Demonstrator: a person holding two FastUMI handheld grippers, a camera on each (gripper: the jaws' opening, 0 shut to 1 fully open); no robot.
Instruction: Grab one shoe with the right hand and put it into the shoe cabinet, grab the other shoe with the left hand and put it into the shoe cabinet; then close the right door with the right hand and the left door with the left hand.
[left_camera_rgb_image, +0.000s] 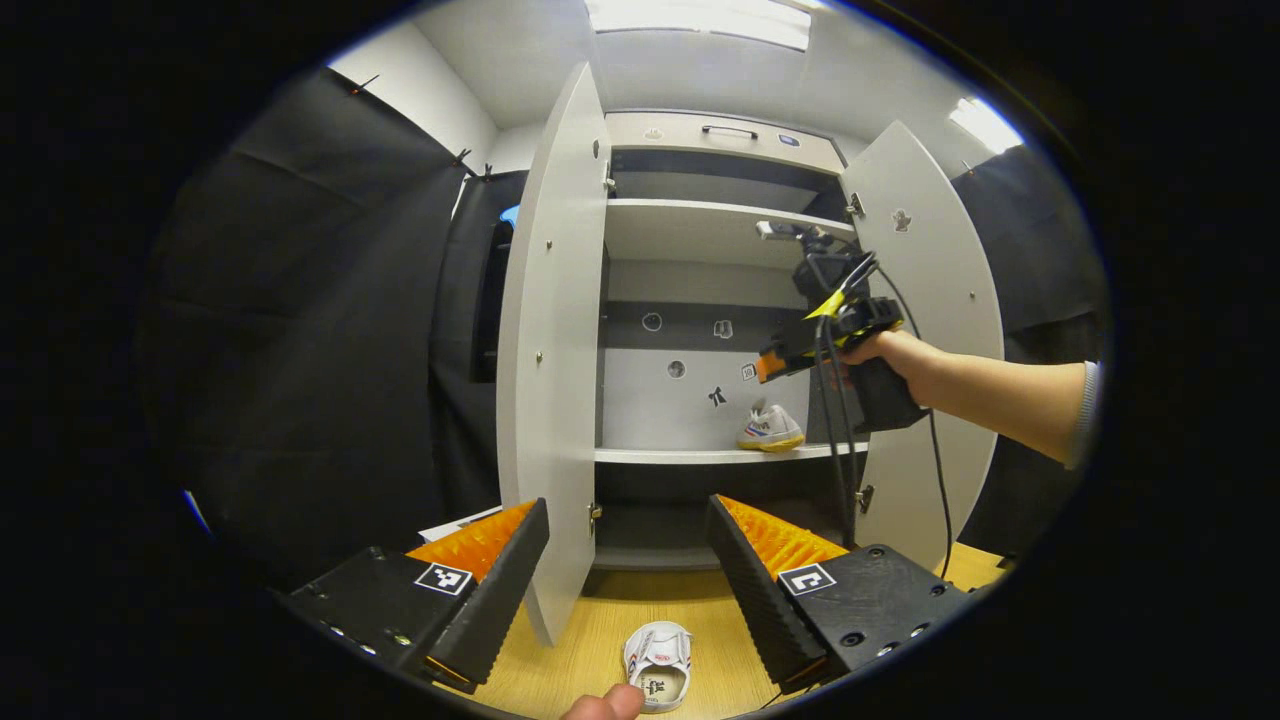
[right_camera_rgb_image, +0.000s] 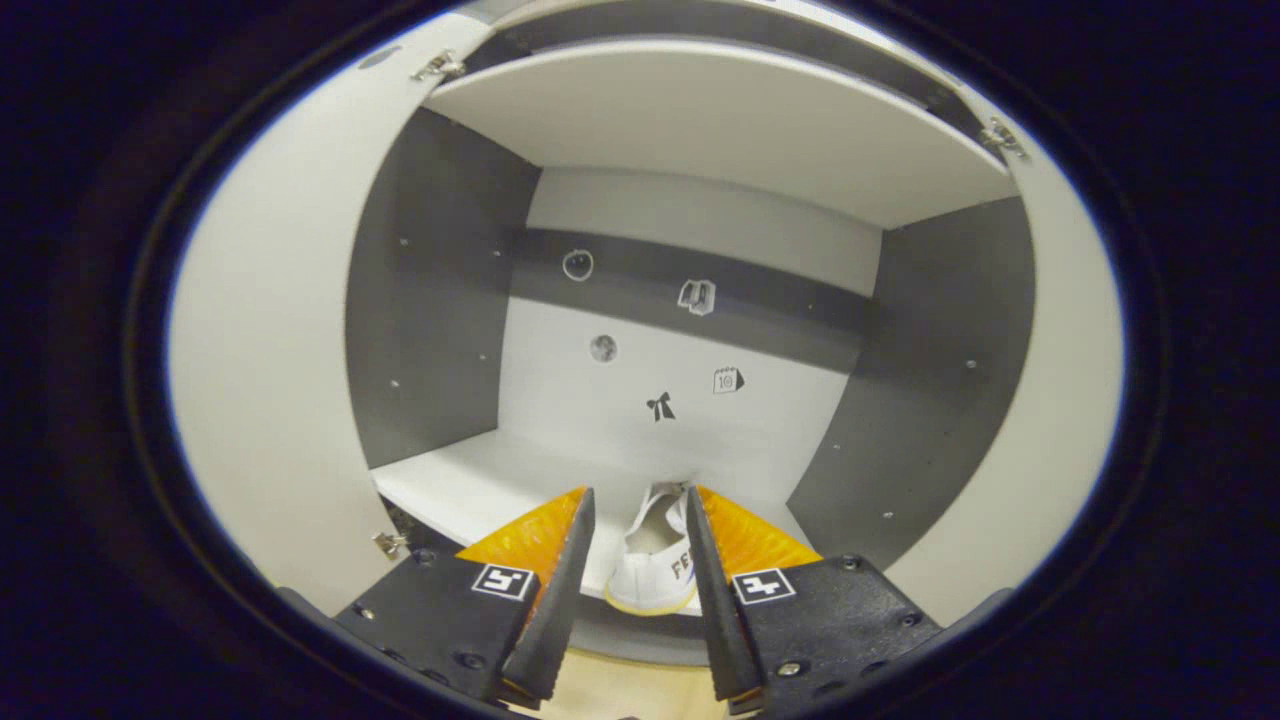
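The shoe cabinet (left_camera_rgb_image: 700, 455) stands with both doors wide apart. A white shoe (left_camera_rgb_image: 770, 430) with a yellow sole rests at the right of its middle shelf. A second white shoe (left_camera_rgb_image: 658, 672) lies on the wooden floor, below and between the spread fingers of my open left gripper (left_camera_rgb_image: 628, 510). A hand holds my right gripper (left_camera_rgb_image: 770, 365) just above the shelved shoe, apart from it. In the right gripper view the right gripper (right_camera_rgb_image: 638, 497) is open, and the shelved shoe (right_camera_rgb_image: 650, 565) shows through the gap, farther in on the shelf (right_camera_rgb_image: 460, 490).
The left door (left_camera_rgb_image: 550, 350) swings out toward me, its lower edge close to the left gripper's left finger. The right door (left_camera_rgb_image: 930, 300) stands behind the forearm (left_camera_rgb_image: 1010, 395). A cable hangs from the right gripper. A fingertip (left_camera_rgb_image: 605, 705) shows by the floor shoe.
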